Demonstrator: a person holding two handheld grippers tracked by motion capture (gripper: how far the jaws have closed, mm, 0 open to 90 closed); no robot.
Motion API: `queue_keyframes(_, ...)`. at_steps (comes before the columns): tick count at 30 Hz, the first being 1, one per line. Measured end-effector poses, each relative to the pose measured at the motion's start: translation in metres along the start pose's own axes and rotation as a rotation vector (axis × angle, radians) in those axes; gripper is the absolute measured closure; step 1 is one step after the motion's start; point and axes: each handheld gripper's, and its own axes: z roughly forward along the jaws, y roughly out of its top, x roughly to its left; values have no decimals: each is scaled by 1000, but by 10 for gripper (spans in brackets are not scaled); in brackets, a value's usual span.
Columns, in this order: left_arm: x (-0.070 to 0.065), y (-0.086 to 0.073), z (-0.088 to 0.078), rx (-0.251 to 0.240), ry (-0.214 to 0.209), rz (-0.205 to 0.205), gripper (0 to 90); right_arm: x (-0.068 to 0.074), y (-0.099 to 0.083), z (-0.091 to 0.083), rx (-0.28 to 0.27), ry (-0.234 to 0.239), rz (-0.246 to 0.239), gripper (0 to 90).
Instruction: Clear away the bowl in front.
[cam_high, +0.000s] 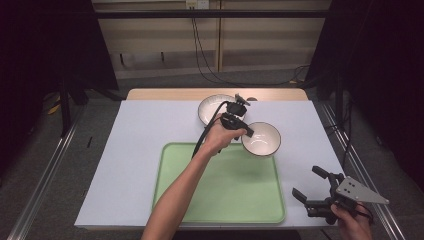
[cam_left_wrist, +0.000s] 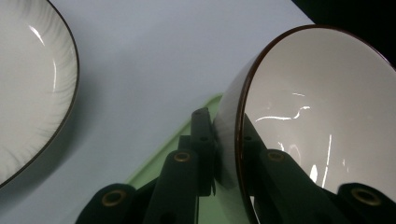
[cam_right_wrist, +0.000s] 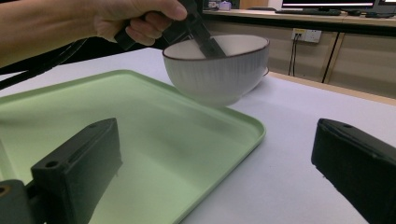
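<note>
A white bowl (cam_high: 262, 139) with a dark rim hangs slightly tilted over the far right corner of the green tray (cam_high: 220, 190). My left gripper (cam_high: 248, 132) is shut on its near-left rim, one jaw inside and one outside. In the left gripper view the rim of the bowl (cam_left_wrist: 317, 107) sits clamped between the jaws of my left gripper (cam_left_wrist: 227, 128). My right gripper (cam_high: 306, 181) stands open near the table's front right corner, holding nothing. From the right gripper view, its own jaws (cam_right_wrist: 215, 158) frame the tray (cam_right_wrist: 116, 121) and the raised bowl (cam_right_wrist: 219, 70).
A white plate (cam_high: 214, 107) with a dark rim lies at the back of the white table (cam_high: 135, 150), just behind the left hand; it appears again as the plate (cam_left_wrist: 32, 84). The tray holds nothing.
</note>
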Motion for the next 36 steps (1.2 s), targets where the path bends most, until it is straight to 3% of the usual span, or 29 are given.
queue_keyframes(16, 8, -4, 28, 42, 23, -18, 823, -1, 0, -1, -3, -5, -2, 10)
queue_keyframes(26, 10, -8, 34, 47, 31, -37, 824, -1, 0, -1, 0, -5, 2, 10)
queue_keyframes(29, 11, -8, 36, 68, 36, -22, 824, -1, 0, 0, -4, -1, -3, 10)
queue_keyframes(31, 11, -9, 39, 56, 41, -36, 824, -1, 0, 0, -4, -1, -4, 10)
queue_keyframes(33, 12, -9, 40, 80, 39, -18, 824, -1, 0, 0, -2, -5, -1, 10)
queue_keyframes(36, 12, -10, 42, 68, 31, -23, 823, -1, 0, -1, 0, -5, 2, 10)
